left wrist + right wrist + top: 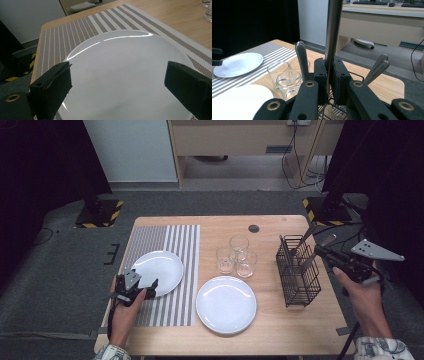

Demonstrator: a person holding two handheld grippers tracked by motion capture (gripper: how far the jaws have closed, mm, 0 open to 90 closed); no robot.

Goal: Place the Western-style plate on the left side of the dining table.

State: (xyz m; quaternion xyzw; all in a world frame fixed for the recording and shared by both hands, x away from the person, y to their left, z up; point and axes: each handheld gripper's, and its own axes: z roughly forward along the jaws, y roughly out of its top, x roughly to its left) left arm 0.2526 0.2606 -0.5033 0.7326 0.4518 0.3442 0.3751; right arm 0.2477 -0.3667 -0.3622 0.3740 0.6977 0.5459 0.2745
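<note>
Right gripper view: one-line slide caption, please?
Right gripper shut on a steel utensil handle above the black wire caddy, glasses beyond.

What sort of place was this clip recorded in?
Probably a lab or office set up for recording: a wooden table on grey carpet, black curtains at both sides, and a desk with trailing cables behind.

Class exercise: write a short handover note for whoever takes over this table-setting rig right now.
Right hand-held gripper: shut on a silver metal cutlery handle, above the black wire cutlery basket.
Left hand-held gripper: open, jaws on either side of the round white plate on the striped placemat, not gripping.
Second white plate on bare wood; three clear glasses behind it.
Done: no cutlery laid out.
Left: probably lift the piece out and lay it beside a plate.
</note>
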